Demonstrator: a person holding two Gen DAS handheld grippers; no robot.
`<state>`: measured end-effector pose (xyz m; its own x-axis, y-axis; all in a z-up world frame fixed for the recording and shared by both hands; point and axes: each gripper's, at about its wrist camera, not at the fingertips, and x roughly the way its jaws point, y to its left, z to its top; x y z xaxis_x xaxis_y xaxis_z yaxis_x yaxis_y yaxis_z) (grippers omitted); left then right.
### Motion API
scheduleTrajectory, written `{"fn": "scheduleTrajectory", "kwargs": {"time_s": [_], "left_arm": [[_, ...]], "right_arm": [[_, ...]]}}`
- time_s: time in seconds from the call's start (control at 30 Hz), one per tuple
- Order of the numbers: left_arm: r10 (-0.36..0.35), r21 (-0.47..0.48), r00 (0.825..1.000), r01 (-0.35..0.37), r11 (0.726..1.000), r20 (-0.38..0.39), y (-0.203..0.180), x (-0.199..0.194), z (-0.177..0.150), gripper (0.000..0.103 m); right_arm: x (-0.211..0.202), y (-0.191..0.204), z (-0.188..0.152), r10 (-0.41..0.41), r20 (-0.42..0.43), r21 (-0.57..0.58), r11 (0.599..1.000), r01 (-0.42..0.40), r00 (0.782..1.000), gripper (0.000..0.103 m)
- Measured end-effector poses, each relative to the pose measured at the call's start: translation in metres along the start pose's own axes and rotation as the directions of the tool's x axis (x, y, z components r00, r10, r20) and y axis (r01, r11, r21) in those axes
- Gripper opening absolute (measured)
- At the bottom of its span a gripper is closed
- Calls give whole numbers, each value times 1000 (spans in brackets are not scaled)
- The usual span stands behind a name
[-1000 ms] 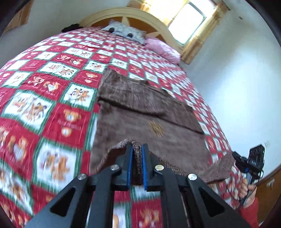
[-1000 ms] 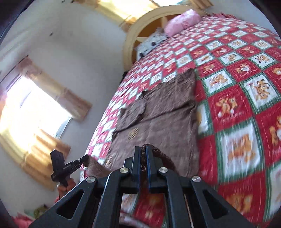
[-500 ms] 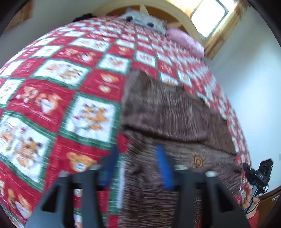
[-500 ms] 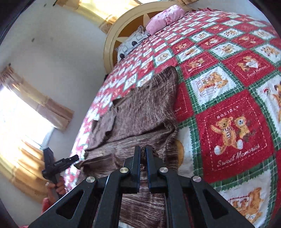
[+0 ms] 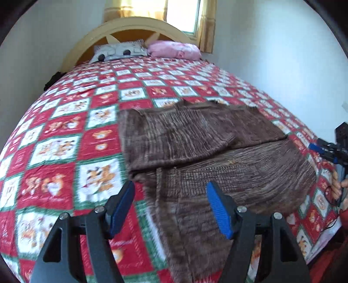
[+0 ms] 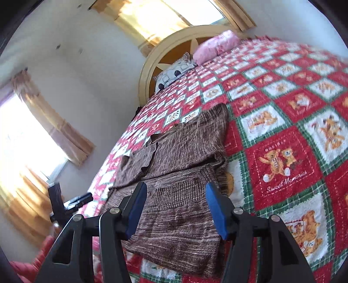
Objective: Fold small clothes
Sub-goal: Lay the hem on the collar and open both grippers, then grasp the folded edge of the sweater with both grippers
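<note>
A brown knitted garment point(image 5: 217, 152) lies flat on the bed, its near part doubled over so that a folded edge runs across the middle of the cloth. In the left wrist view the near left corner of the garment sits under and between the blue pads of the left gripper point(image 5: 169, 206), whose jaws are spread and opening; the left pad point(image 5: 121, 209) hangs over the quilt just beside the cloth's edge, the right pad over the knit, and neither presses on it. In the right wrist view the right gripper point(image 6: 176, 209) is likewise opening, its jaws spread with the garment's near edge lying between and below them, not pinched. The garment rests on a red, green and white teddy-bear quilt point(image 5: 65, 141) near the foot side of the bed. Beyond it, at the curved wooden headboard point(image 5: 130, 28), lie a grey patterned pillow point(image 5: 119, 51) and a pink pillow point(image 5: 174, 49), with a curtained window point(image 5: 180, 13) above
</note>
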<state>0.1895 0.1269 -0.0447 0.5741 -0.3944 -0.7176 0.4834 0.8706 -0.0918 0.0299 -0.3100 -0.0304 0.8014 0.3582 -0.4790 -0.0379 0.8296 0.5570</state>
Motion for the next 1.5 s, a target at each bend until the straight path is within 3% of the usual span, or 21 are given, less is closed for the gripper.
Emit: {"fn": "scheduleTrajectory", "kwargs": {"time_s": [0.27,0.4,0.63,0.77,0.9,1.03,1.07,1.13,1.17,1.3,1.37,1.5], "left_arm": [[-23,61,999,25,998,-43,-17,38,-3,66],[-28,-10,995,28,1000,-100,-6,52,-9,66],[-91,-95,992,83,992,-85,0,43,-17,66],[-100,-96,992,93,991,-71,-4,36,-20,50],[-73,-75,995,67,995,-74,-5,42,-21,50],[-144,-156,987,131,979,-74,7,46,-16,58],[-159,-185,985,144,972,-69,11,47,-15,56],[-192,-240,980,173,955,-55,16,46,-15,39],[-196,-247,979,177,953,-56,16,47,-16,15],[-197,-258,979,179,950,-46,15,45,-21,15],[-191,-276,980,171,946,-49,17,48,-20,21],[-192,-297,980,166,940,-59,18,54,-14,23]], "right_arm": [[7,-5,-8,-13,-44,20,1000,14,999,57],[12,-10,-10,-6,-62,50,999,9,998,57],[14,-15,-15,3,-70,75,997,2,998,57],[14,-18,-17,0,-72,87,996,7,997,57],[13,-20,-17,3,-75,106,994,5,997,57],[10,-21,-18,7,-67,109,994,1,998,57],[10,-21,-18,8,-67,108,994,-1,998,57],[8,-20,-19,5,-62,99,995,1,998,57],[6,-20,-19,4,-60,94,996,2,998,57],[1,-18,-18,-30,-64,42,999,32,998,57],[0,-15,-16,-49,-63,15,999,50,997,57],[-2,-11,-10,-104,-52,-55,993,101,993,57]]}}
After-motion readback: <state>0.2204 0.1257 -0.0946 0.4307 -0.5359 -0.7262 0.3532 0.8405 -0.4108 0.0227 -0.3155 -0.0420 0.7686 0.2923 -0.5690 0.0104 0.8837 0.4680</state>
